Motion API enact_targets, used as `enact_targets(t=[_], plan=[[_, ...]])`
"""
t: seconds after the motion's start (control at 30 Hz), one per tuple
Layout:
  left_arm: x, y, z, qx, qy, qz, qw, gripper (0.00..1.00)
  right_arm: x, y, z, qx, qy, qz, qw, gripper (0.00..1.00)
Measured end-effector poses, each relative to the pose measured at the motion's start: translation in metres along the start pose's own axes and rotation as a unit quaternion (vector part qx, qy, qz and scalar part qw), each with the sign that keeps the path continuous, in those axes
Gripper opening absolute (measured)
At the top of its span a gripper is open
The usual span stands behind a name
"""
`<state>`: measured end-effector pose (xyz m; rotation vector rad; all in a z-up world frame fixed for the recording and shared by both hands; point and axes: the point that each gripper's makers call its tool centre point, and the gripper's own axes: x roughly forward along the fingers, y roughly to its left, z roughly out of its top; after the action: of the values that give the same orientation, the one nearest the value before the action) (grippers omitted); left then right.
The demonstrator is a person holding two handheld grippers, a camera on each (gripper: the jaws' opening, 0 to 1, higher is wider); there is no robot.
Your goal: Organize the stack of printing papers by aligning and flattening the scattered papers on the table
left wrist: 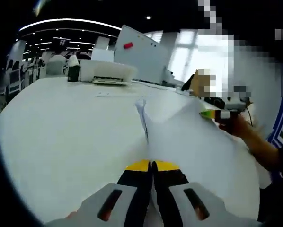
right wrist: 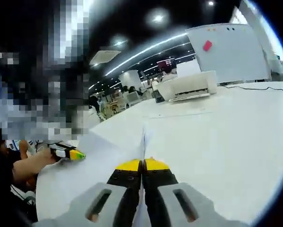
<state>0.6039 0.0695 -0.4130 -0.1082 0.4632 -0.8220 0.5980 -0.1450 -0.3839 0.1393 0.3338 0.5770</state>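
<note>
Between both jaws: paper stack (left wrist: 189, 137) pinched edge-on above bench (left wrist: 61, 132), left gripper (left wrist: 152, 166), right gripper (right wrist: 142, 165); uneven pull likely creases sheets.

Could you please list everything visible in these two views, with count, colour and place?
Papers: one stack, exact count unclear, white, held edge-on above the table between both grippers.
Table: one, white, spanning the foreground.
Printer: one, white, at the far end of the table.
Whiteboard: one, white with a red mark, behind the printer.
Dark object: one, black, beside the printer; what it is cannot be told.
Chairs: several, pale, in the room beyond the table.
Ceiling lights: long strips, white, overhead.
Left gripper: one, black with yellow tips, shut on the papers.
Right gripper: one, same colours, shut on the papers.
Hand: one, holding the right gripper.
</note>
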Motion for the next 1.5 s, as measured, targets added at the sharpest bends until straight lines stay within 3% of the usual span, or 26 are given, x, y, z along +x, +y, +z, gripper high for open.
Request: enact_targets(t=[0.07, 0.2, 0.37, 0.63, 0.87, 1.07, 1.23, 1.43, 1.47, 1.5], plan=[[0.000, 0.002, -0.001, 0.005, 0.002, 0.005, 1.0000, 0.07, 0.002, -0.006, -0.005, -0.013, 0.007, -0.022, 0.9997, 0.00], [-0.001, 0.003, -0.002, 0.004, -0.004, 0.006, 1.0000, 0.08, 0.002, -0.004, -0.009, -0.020, 0.008, -0.029, 0.9993, 0.04], [-0.001, 0.005, -0.001, 0.007, -0.009, 0.013, 0.9999, 0.10, 0.003, -0.018, -0.011, -0.007, 0.008, -0.035, 0.9993, 0.11], [-0.003, 0.011, -0.001, 0.026, -0.015, 0.041, 0.9987, 0.22, 0.007, -0.030, -0.014, -0.025, 0.012, -0.052, 0.9983, 0.25], [-0.005, 0.015, 0.003, 0.040, -0.029, 0.064, 0.9967, 0.39, 0.007, -0.040, -0.011, -0.038, 0.007, -0.062, 0.9973, 0.33], [-0.013, 0.020, 0.002, 0.060, -0.035, 0.094, 0.9932, 0.52, 0.000, -0.045, -0.006, -0.025, -0.008, -0.058, 0.9980, 0.49], [-0.022, 0.015, 0.001, 0.074, -0.047, 0.087, 0.9924, 0.68, -0.011, -0.050, 0.004, -0.023, -0.030, -0.064, 0.9972, 0.63], [-0.034, 0.001, -0.003, 0.106, -0.027, 0.072, 0.9913, 0.89, -0.025, -0.044, -0.007, -0.052, 0.001, -0.060, 0.9969, 0.78], [-0.036, -0.002, -0.004, 0.108, -0.022, 0.070, 0.9914, 0.97, -0.028, -0.042, -0.008, -0.055, 0.002, -0.059, 0.9967, 0.82], [-0.039, -0.005, -0.004, 0.111, -0.018, 0.068, 0.9914, 0.96, -0.031, -0.041, -0.008, -0.059, 0.003, -0.058, 0.9966, 0.84]])
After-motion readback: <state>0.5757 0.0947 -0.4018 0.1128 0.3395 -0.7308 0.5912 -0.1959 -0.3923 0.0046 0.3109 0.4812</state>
